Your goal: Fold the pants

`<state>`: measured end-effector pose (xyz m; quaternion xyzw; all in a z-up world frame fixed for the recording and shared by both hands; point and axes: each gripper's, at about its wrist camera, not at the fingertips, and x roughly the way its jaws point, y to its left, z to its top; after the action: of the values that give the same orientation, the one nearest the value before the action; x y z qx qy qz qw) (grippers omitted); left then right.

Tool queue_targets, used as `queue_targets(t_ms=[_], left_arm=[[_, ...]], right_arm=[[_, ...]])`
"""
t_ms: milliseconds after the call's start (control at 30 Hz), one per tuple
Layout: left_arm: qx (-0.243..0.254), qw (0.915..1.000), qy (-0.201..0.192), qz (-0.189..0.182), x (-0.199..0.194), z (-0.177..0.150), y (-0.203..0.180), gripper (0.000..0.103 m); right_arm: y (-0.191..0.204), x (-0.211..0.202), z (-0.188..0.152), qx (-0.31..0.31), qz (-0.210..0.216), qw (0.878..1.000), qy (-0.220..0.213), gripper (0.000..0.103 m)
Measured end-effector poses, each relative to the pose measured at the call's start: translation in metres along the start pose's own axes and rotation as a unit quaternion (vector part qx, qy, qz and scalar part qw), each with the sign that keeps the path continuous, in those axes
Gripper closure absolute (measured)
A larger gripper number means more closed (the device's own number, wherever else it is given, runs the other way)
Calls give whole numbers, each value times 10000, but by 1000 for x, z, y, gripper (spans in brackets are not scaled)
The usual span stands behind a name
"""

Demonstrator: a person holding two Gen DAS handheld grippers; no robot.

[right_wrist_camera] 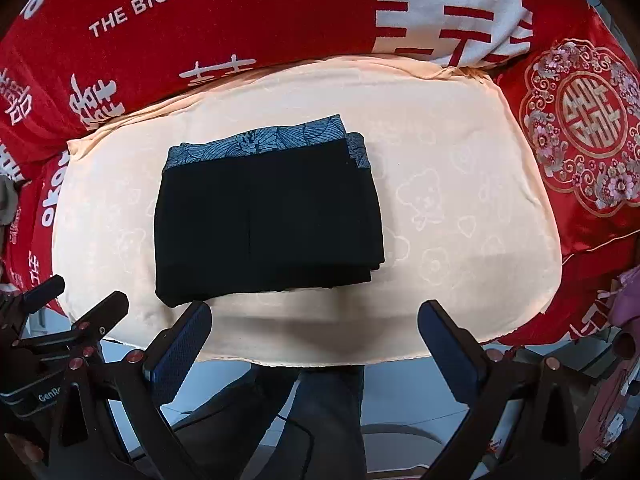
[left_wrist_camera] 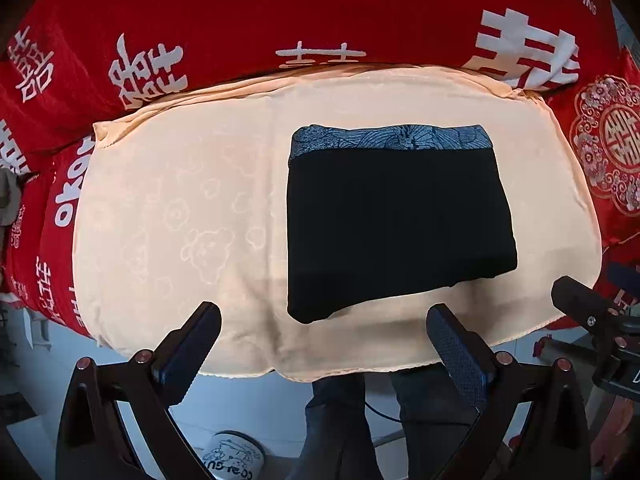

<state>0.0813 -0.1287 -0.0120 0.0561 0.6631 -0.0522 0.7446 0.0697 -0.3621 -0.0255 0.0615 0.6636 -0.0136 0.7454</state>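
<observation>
Pants [left_wrist_camera: 396, 224]: black, folded into a compact rectangle with a blue patterned band on the far side, lying on the cream cloth [left_wrist_camera: 180, 216] over the red bed [left_wrist_camera: 280, 12].
Left gripper [left_wrist_camera: 324, 336]: fingers spread, empty, at the near edge of the cloth.
Right gripper [right_wrist_camera: 314, 330]: fingers spread, empty, near edge too.

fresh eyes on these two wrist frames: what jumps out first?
The black pants jump out first: folded into a compact rectangle in the middle of the cream cloth, with their blue patterned waistband along the far edge. Behind and around the cloth lies a bright red bedspread with big white characters and "THE BIGDAY". Both the left gripper and right gripper hang open at the near edge, holding nothing.
</observation>
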Motion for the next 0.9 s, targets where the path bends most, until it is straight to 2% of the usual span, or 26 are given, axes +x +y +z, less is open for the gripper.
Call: queue_targets(t_ms=[900], left_arm=[[-8, 10000, 13, 23, -2, 1, -5, 0]], right_arm=[[-1, -3, -1, -24, -223, 9997, 35, 0]])
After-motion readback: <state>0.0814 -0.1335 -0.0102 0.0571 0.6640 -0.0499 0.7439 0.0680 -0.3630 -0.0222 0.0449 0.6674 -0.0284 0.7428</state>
